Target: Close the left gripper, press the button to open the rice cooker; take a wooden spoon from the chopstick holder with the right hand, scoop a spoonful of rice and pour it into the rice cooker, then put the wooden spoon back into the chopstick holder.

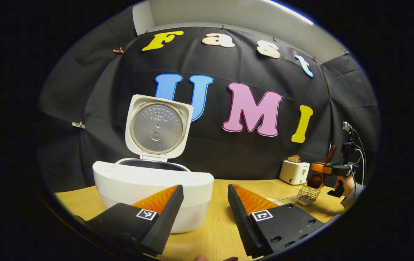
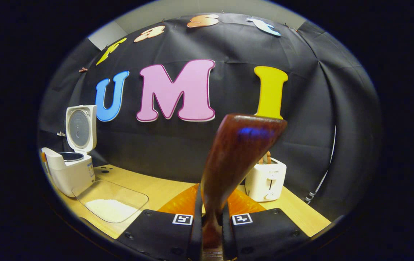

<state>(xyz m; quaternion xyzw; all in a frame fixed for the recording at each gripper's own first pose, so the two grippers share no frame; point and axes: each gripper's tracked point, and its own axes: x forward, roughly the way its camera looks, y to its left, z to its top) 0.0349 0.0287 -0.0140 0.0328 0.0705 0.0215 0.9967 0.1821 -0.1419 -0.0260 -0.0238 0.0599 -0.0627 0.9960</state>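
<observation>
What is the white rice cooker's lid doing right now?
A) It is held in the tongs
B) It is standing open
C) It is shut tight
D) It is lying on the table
B: the white rice cooker's round-cornered lid stands up at the back on its hinge, its silver inner plate facing forward and the dark pot rim showing below; the right gripper view shows the lid up too.
</observation>
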